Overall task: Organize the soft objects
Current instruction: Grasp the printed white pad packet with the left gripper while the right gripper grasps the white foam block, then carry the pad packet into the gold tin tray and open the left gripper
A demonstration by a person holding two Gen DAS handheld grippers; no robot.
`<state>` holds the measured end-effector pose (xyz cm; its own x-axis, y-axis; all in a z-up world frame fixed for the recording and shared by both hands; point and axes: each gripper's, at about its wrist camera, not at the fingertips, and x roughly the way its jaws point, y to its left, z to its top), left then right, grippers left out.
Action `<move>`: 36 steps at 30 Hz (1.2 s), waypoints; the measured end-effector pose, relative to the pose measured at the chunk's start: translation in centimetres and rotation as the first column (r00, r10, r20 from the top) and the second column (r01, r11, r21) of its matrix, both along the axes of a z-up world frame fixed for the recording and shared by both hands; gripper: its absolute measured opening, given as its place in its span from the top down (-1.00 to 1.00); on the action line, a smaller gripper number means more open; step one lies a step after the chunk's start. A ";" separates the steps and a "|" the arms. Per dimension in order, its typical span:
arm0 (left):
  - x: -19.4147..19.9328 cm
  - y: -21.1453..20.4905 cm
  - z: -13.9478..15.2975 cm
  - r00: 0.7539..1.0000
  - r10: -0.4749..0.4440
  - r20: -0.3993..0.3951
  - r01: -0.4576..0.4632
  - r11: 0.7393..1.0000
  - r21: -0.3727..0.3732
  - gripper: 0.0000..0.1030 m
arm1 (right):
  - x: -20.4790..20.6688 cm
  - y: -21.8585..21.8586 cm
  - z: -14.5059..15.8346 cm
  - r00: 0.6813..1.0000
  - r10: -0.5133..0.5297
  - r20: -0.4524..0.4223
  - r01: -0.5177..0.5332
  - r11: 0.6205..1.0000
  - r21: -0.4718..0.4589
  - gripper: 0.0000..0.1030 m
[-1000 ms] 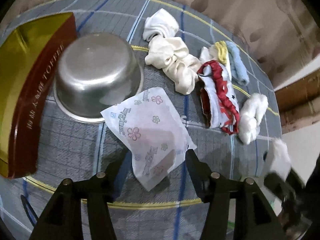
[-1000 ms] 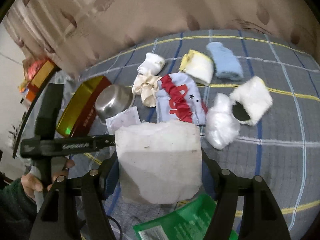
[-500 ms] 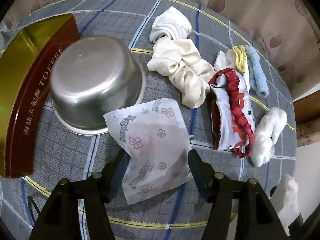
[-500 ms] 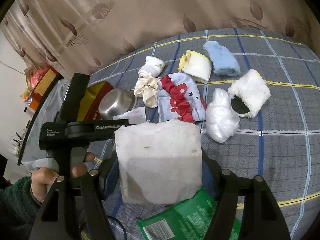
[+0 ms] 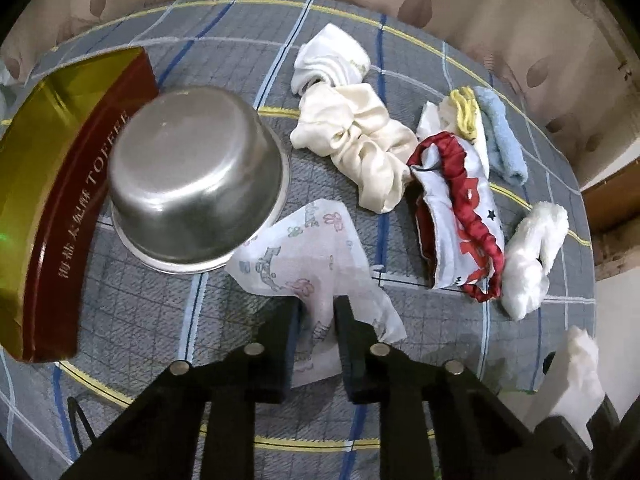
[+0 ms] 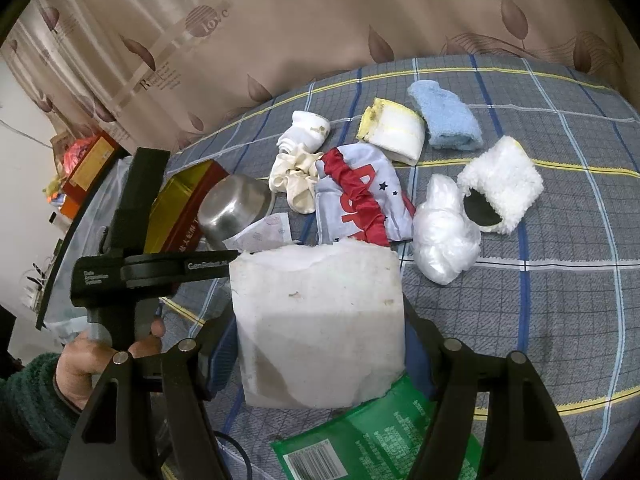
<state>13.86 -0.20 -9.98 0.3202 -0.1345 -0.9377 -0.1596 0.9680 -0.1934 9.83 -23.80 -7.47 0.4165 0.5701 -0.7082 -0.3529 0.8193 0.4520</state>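
My left gripper (image 5: 318, 312) points steeply down at the plaid cloth, and its jaws are closing on a thin flowered packet (image 5: 304, 256), which crumples between the pads. The packet's far corner lies against an upturned steel bowl (image 5: 192, 176). My right gripper (image 6: 320, 332) is shut on a white foam block (image 6: 316, 300) held above the table's near edge. Beyond lie a cream scrunchie (image 5: 356, 148), a white sock (image 5: 328, 64), a red and pale-blue cloth (image 5: 460, 216), a blue towel (image 6: 444, 124), a yellow-edged pad (image 6: 394, 130) and a fluffy white piece (image 6: 504, 180).
A gold and red toffee tin (image 5: 36, 184) stands left of the bowl. A crumpled clear plastic bag (image 6: 444, 236) lies beside the fluffy piece. A green packet (image 6: 372, 440) sits under the foam block. A hand (image 6: 80, 364) in a green sleeve holds the left tool. A curtain hangs behind.
The left jaws have gone from wide open around the flowered packet to pinched on it, bunching it up. The right gripper and its block stayed put.
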 end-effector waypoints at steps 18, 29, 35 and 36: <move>-2.7 -0.6 3.0 0.987 -0.129 0.098 0.122 0.990 0.075 0.75 | 0.3 0.1 -0.6 1.000 -0.022 0.013 0.022 0.999 -0.031 -0.31; -4.2 2.2 6.1 0.977 -0.124 0.172 0.108 0.989 0.100 0.75 | 0.2 0.3 -0.7 0.998 -0.037 0.045 0.040 0.998 -0.050 -0.30; -4.7 5.2 7.6 0.975 -0.078 0.207 0.054 0.991 0.119 0.75 | 0.1 0.3 -0.6 0.997 -0.039 0.059 0.042 0.998 -0.051 -0.30; -4.7 5.7 7.8 0.975 -0.067 0.210 0.041 0.991 0.127 0.75 | 0.1 0.3 -0.6 0.997 -0.041 0.061 0.044 0.998 -0.051 -0.30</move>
<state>9.18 5.54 -2.13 0.5097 -0.0468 -0.8591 -0.0747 0.9923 -0.0984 9.93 -23.49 -8.05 0.4824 0.5135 -0.7096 -0.3426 0.8562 0.3867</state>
